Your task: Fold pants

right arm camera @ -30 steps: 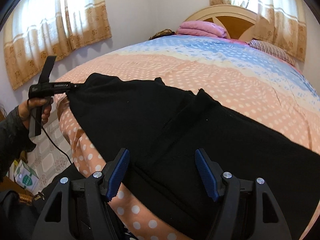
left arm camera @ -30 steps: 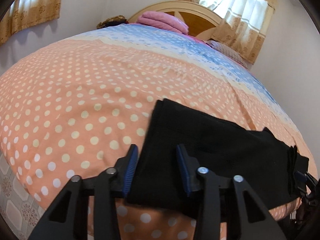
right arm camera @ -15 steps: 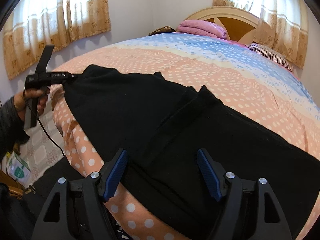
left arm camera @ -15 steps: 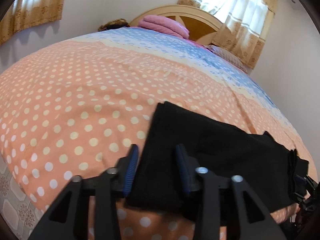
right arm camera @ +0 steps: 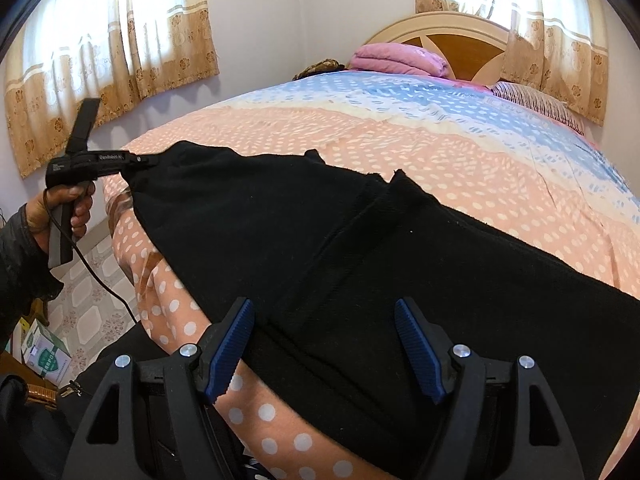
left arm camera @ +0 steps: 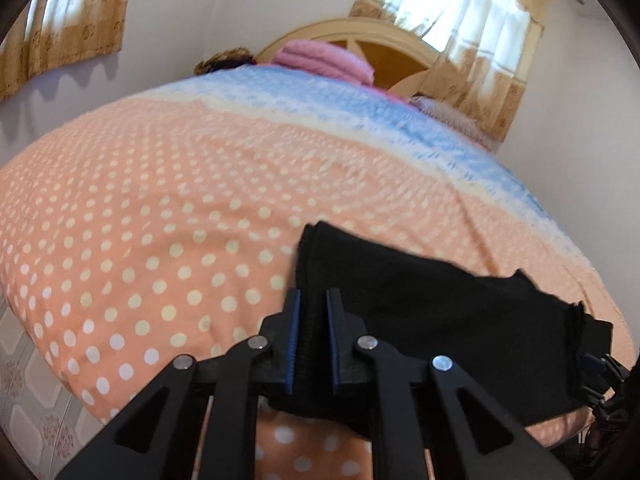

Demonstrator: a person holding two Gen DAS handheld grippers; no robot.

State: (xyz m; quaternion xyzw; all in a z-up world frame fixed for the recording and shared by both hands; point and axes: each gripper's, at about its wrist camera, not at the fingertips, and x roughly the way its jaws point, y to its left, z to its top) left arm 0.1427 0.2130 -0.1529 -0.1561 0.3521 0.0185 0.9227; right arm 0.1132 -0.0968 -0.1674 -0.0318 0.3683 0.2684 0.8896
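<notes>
Black pants [right arm camera: 360, 248] lie stretched along the near edge of the bed, shown from the other end as black pants [left arm camera: 460, 320] in the left wrist view. My left gripper [left arm camera: 313, 320] is closing on the left end of the pants, and its blue pads [left arm camera: 294, 336] press the bunched fabric between them. In the right wrist view that left gripper [right arm camera: 136, 159] pinches the pants' far left corner, with a hand [right arm camera: 68, 204] on its handle. My right gripper [right arm camera: 324, 344] hangs open just over the pants' other end, its fingers wide apart and not pressing the cloth.
The bed cover [left arm camera: 160, 220] is peach with white dots and turns blue toward the headboard [right arm camera: 460, 28]. A folded pink blanket [right arm camera: 400, 58] and a striped pillow [right arm camera: 536, 104] lie there. Tiled floor [right arm camera: 88, 292], a cardboard box [right arm camera: 44, 356] and a dark bag [right arm camera: 48, 420] are left of the bed.
The left gripper's jaws have gone from standing apart around the pants' end to pinched on it. The right gripper has stayed where it was, open.
</notes>
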